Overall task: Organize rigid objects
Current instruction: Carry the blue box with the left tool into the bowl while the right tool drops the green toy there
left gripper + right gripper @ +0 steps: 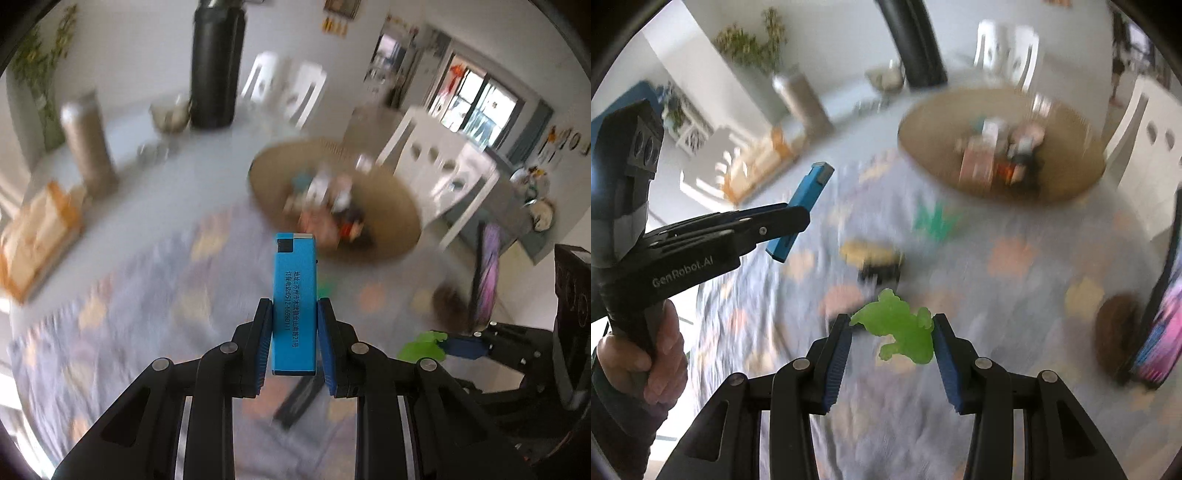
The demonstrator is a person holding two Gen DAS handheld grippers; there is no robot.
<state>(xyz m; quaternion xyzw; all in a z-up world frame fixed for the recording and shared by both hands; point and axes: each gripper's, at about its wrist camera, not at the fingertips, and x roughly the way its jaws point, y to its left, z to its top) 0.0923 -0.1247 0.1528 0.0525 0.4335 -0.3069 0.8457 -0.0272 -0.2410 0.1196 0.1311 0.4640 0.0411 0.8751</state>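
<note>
Blue lighter (294, 295), slim rectangular plastic body with a metal top, stands upright between the fingers (263, 343) of the left gripper (294, 343), clamped at its lower half, above the desk (147, 295). Looks light, stiff, smooth-sided, so it could slip if the squeeze loosens; flat broad faces are the best place to hold, as now. In the right wrist view the same lighter (801, 212) sticks out past the left gripper (790, 218), tilted, with a hand (646, 354) around the handle.

Green frog-shaped toy (897, 328), translucent plastic, sits between the fingers (836, 354) of the right gripper (892, 332), pads pressed on its two sides, held clear of the desk. Probably light and fairly rigid; irregular outline means few flat spots, so gripping across the body is safer than a leg.

Further out: round woven basket (388, 206) already holding assorted small items, likely the drop target, well ahead of both grippers. Patterned cloth covers the desk; a yellow and black toy (875, 262) and a teal piece (934, 219) lie on it, blurred. A brown round object (1115, 332) sits at right beside a pink striped thing (1160, 339). Tall dark bottle (216, 66), metal flask (88, 144) and an orange-trimmed box (37, 236) stand at the far side.
</note>
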